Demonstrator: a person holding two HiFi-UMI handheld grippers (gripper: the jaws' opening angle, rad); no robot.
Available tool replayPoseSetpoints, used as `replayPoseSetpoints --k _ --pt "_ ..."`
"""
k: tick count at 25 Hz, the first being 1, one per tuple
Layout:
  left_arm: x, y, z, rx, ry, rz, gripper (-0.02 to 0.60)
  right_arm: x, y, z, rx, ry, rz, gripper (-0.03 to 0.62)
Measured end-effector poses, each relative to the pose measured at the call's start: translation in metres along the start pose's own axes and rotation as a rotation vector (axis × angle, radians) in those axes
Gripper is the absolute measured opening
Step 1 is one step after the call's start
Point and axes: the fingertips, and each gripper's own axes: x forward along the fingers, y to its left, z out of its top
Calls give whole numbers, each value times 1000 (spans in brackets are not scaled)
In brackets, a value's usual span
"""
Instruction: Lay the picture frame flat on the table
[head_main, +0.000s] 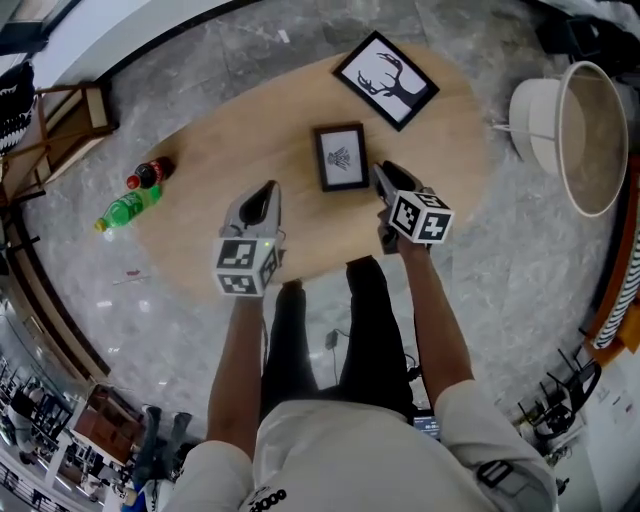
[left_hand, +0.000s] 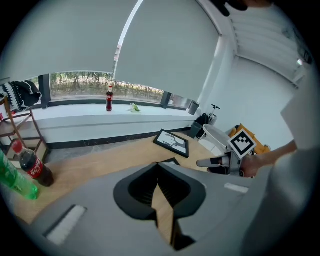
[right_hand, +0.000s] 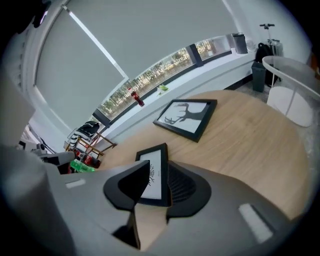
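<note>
Flat on the oval wooden table (head_main: 225, 135), near its middle, lies a small black picture frame (head_main: 341, 157) with a pale print. A larger black frame with a deer silhouette (head_main: 386, 79) lies flat near the far edge. My right gripper (head_main: 383, 172) hovers just right of the small frame's near corner. Its jaws stand open, and in the right gripper view the small frame (right_hand: 155, 155) shows on the table beyond them, untouched by the right gripper (right_hand: 156, 174). My left gripper (head_main: 268, 190) hangs left of the frame, its tips together and empty (left_hand: 159, 167).
A green bottle (head_main: 125, 210) and a cola bottle (head_main: 148, 174) lie on the stone floor left of the table. A white round tub chair (head_main: 570, 130) stands at the right. A wooden rack (head_main: 60, 120) is at the far left. The person's legs meet the near table edge.
</note>
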Motion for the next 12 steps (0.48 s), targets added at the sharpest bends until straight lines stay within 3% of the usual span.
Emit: replayPoseSetpoints --k 7,12 --pt "-57 -26 58 80 -73 -56 11 -121 50 47 -122 -126 -89 96" --pt "-101 -41 110 163 -156 -99 11 -204 97 83 -294 -212 -167 57"
